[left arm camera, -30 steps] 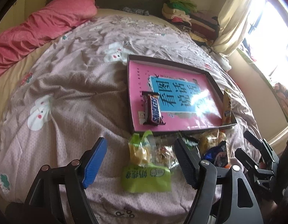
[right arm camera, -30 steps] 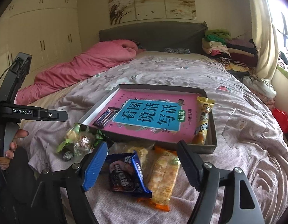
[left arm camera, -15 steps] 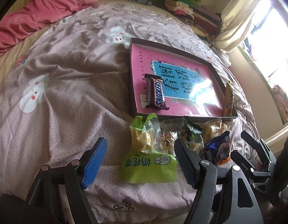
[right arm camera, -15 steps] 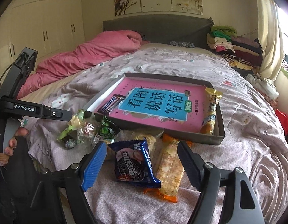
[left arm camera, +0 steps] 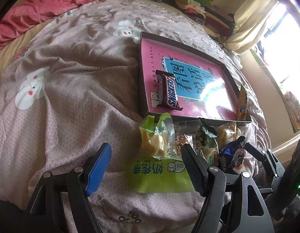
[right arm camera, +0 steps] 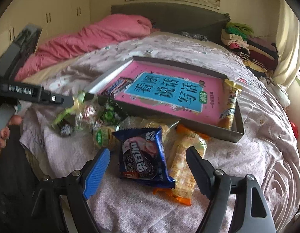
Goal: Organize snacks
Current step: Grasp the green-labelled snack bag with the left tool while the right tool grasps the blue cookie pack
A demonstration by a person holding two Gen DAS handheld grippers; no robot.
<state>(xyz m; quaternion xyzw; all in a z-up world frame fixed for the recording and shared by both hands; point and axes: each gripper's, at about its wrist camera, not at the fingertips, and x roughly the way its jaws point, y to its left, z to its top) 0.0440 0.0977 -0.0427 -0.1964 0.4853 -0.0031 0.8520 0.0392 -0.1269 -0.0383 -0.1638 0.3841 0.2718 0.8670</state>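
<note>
L gripper (left arm camera: 146, 161) hangs w/ jaws spread over a green milk-snack packet (left arm camera: 159, 176) on the quilt (left arm camera: 68, 89), holding nothing; R gripper (right arm camera: 148, 163) also spread wide, its fingers either side of a blue Oreo pack (right arm camera: 143, 157), not touching it; orange-edged cracker pack (right arm camera: 186, 161) lies just beside the Oreo. Snickers bar (left arm camera: 167, 91) sits in the tray (left arm camera: 181, 45) near its L wall; yellow bar (right arm camera: 230, 104) leans at the R wall. Other loose snacks crowd the tray's near edge.
</note>
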